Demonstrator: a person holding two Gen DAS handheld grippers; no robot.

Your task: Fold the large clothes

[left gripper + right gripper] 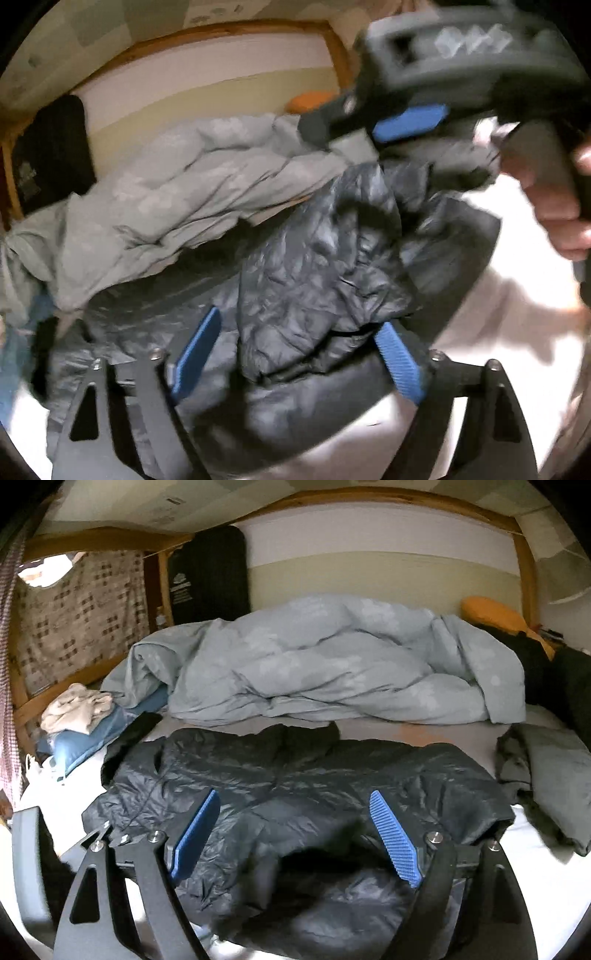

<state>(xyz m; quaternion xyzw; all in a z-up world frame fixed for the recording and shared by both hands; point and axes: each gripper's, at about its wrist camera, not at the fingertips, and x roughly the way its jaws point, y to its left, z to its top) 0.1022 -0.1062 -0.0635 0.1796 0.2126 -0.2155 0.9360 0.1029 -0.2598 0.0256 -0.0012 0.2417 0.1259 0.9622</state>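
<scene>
While the shiny black puffy jacket (295, 794) lies spread on the white bed (535, 849), in front of the crumpled pale blue-grey duvet (325, 664), both claws stand over it. The right claw (295, 834) is released, its blue pads wide apart with nothing between them. Only the left wrist view shows the left claw (295, 354), its pads apart around a bunched fold of the jacket but not squeezing it, and a hand (554, 199) holding the other tool. Only the right wrist view shows the grey folded cloth (554, 775) right of the jacket and the blue pillow (85, 738) to its left.
</scene>
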